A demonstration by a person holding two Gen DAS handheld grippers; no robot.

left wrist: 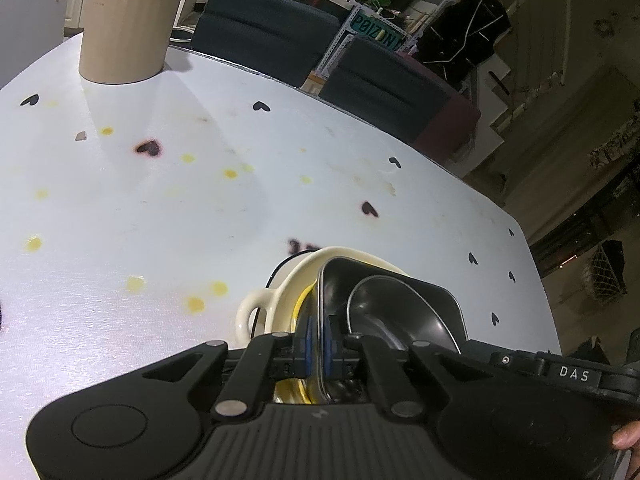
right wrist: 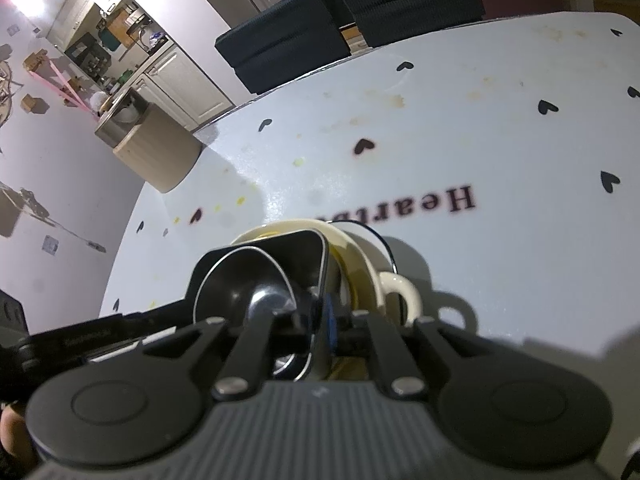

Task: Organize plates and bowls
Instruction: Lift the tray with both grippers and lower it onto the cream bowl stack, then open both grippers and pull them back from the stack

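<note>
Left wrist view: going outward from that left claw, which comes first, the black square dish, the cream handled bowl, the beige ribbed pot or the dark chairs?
From the left gripper:
1. Black square dish, clamped between the fingers.
2. Cream handled bowl, right beneath the dish, slightly left.
3. Beige ribbed pot, far left on the table.
4. Dark chairs, beyond the table's far edge.

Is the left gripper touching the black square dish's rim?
Touching. In the left wrist view, the left gripper has its blue pads pressed on both sides of the black square dish rim.
</note>
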